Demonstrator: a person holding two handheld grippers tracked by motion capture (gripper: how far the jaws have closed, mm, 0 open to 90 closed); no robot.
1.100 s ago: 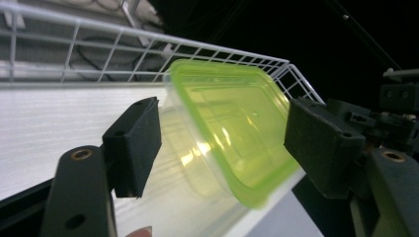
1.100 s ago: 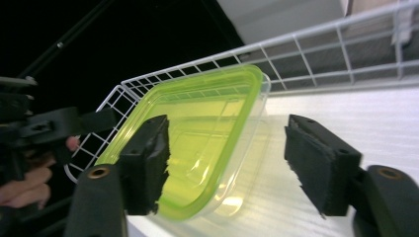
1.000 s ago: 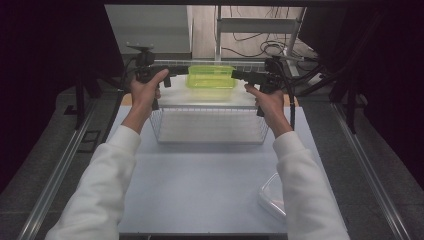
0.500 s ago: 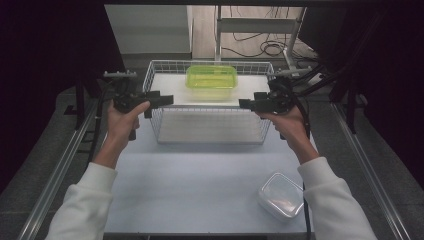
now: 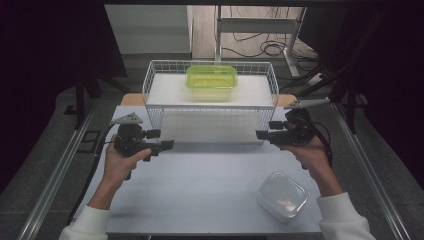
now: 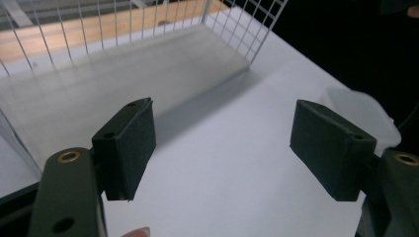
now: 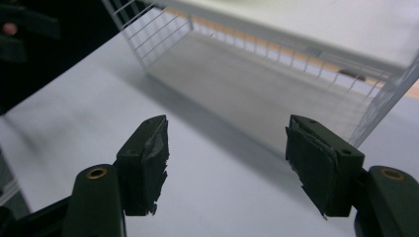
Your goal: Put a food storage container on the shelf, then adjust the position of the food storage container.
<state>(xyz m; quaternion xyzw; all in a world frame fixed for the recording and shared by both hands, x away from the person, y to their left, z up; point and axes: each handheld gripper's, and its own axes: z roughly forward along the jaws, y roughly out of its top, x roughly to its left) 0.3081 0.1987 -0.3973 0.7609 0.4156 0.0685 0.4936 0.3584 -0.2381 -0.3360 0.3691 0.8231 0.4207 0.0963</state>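
white table (image 5: 200, 195) carries two open, empty grippers, left gripper (image 5: 167, 144) at nine o'clock, right gripper (image 5: 260, 134) at three, the right's jaws just narrowing; clear lidded box (image 5: 282, 196) at five risks being knocked off the edge by a careless sweep.

Box (image 5: 211, 81) on rack (image 5: 210, 106) at table's (image 5: 200, 185) far edge; lidded container (image 5: 282, 196) near right.

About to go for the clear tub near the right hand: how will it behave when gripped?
The clear tub looks like thin, empty plastic, so probably light and apt to slide on the smooth table. Its rounded, glossy walls may flex or slip between the pads. It sits low and wide, so tipping seems unlikely.
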